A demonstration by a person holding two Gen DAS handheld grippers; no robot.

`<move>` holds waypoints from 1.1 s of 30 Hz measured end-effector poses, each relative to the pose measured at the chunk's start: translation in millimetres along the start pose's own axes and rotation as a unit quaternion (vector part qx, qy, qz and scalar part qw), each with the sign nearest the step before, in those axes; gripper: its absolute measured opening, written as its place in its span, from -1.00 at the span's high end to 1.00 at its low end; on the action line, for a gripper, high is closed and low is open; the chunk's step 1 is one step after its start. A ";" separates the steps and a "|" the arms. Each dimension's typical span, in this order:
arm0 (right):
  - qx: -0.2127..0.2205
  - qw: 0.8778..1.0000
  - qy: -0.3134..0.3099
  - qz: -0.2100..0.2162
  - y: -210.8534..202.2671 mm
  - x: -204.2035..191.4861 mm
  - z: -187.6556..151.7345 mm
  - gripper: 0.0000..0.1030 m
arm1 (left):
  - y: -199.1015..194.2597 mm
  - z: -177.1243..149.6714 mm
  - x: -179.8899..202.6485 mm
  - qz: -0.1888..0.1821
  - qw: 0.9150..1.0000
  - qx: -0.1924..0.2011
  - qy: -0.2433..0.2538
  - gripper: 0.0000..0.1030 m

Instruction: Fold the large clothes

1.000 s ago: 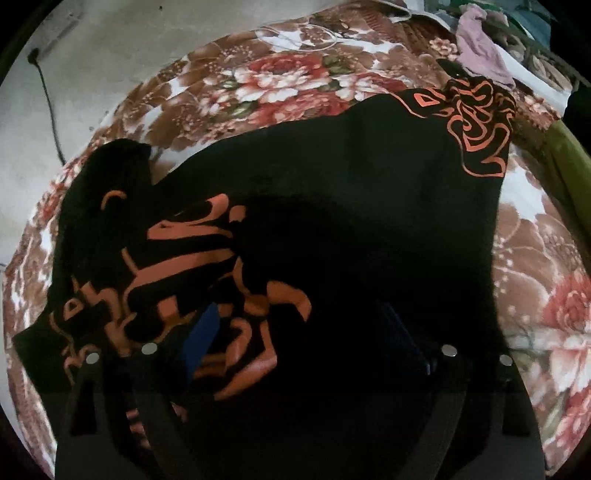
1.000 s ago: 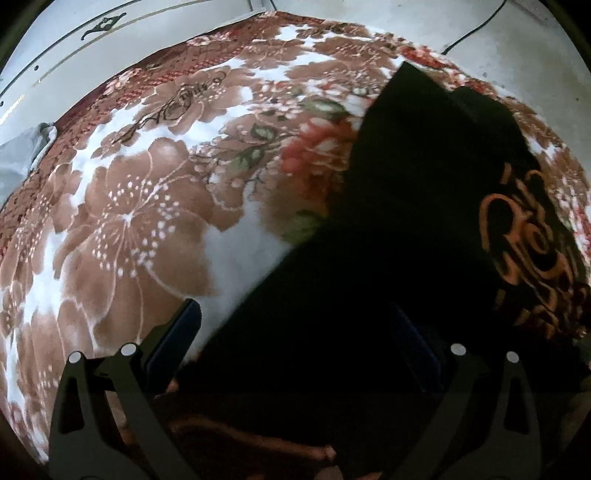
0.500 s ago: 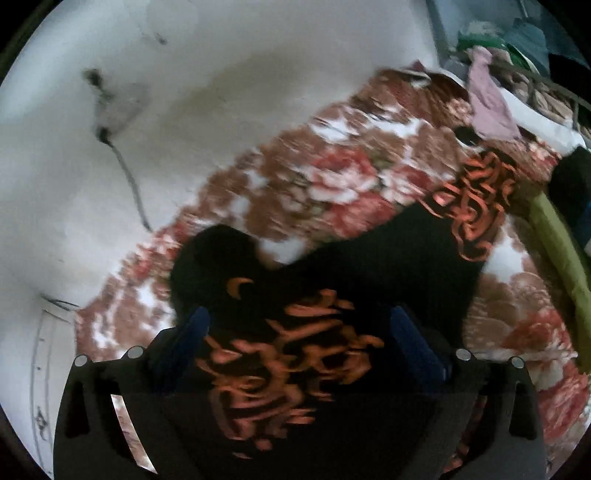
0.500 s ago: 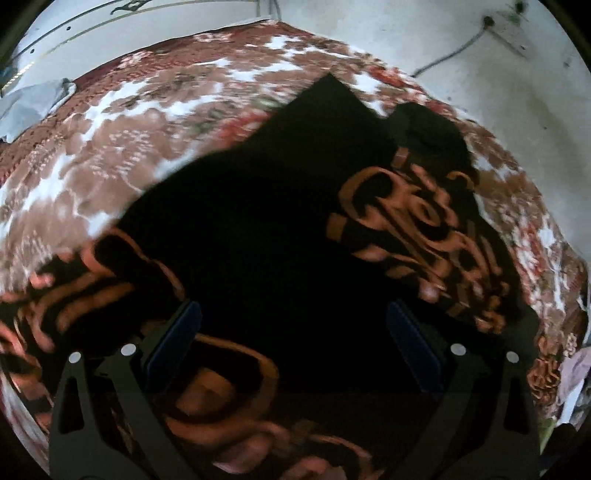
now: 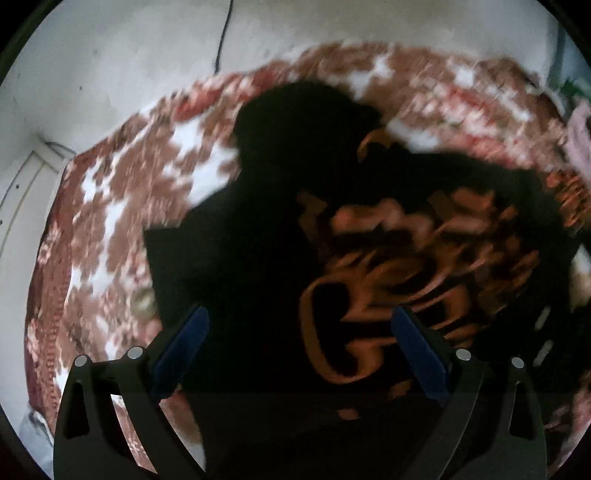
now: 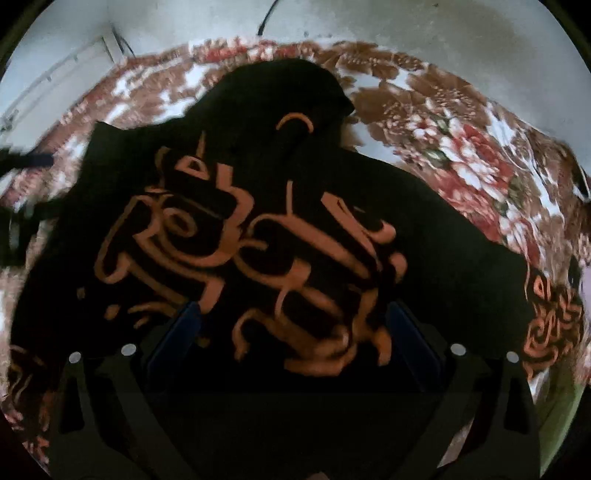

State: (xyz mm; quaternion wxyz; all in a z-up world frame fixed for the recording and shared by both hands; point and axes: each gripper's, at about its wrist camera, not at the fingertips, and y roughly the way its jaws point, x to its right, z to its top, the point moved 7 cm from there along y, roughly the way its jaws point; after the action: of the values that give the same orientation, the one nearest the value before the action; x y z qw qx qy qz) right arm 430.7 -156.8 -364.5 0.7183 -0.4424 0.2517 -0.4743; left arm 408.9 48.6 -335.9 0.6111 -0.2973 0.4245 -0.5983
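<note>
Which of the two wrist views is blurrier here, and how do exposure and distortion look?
Left wrist view: heavy motion smear across the floral blanket and the black garment; its orange print is unreadable. Right wrist view: sharper, print strokes distinct, smear only at the edges. Both: strong fisheye curvature, black fabric crushed to featureless dark, pale wall bright.

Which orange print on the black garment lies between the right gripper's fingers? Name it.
The large central lettering print on the black garment; the smaller swirl print sits apart, outside the right gripper.

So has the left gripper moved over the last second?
Yes. The left gripper has pulled back and up: the wall cable and more floral blanket now show beyond the black garment.
</note>
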 end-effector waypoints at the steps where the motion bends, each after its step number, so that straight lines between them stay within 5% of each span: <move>1: -0.003 1.000 -0.002 -0.001 6.6 3.2 2.5 -0.91 | 13.2 -9.9 -6.1 0.000 1.000 -0.010 0.002 -0.89; 6: -0.059 0.998 0.031 -0.024 52.8 33.0 -13.3 -0.91 | 58.6 -46.4 -23.4 -0.005 0.999 -0.043 0.012 -0.89; 9: -0.047 0.998 0.042 -0.019 56.1 50.0 -28.4 -0.91 | 69.0 -58.0 -27.1 -0.018 0.999 -0.046 -0.002 -0.90; 14: -0.026 0.997 0.067 0.003 26.8 72.2 -34.1 -0.91 | 53.6 -51.3 -25.9 0.004 0.999 -0.031 -0.005 -0.89; 18: -0.015 0.996 0.088 0.005 -4.3 108.2 -29.4 -0.91 | 8.9 -24.8 2.2 -0.015 0.999 -0.001 -0.036 -0.89; 25: 0.007 0.995 0.074 -0.070 -65.9 256.7 -20.1 -0.91 | -29.9 31.1 111.6 -0.072 0.995 0.030 -0.061 -0.89; 33: -0.082 0.973 0.181 -0.116 -82.1 498.9 -65.8 -0.91 | -27.1 74.0 263.6 -0.111 0.993 0.047 -0.017 -0.89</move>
State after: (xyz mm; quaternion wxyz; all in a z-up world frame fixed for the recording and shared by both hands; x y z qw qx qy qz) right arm 552.8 -647.0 -295.4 0.5620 -0.4324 0.3624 -0.6049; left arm 440.5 -224.3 -321.0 0.5610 -0.3235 0.3502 -0.6768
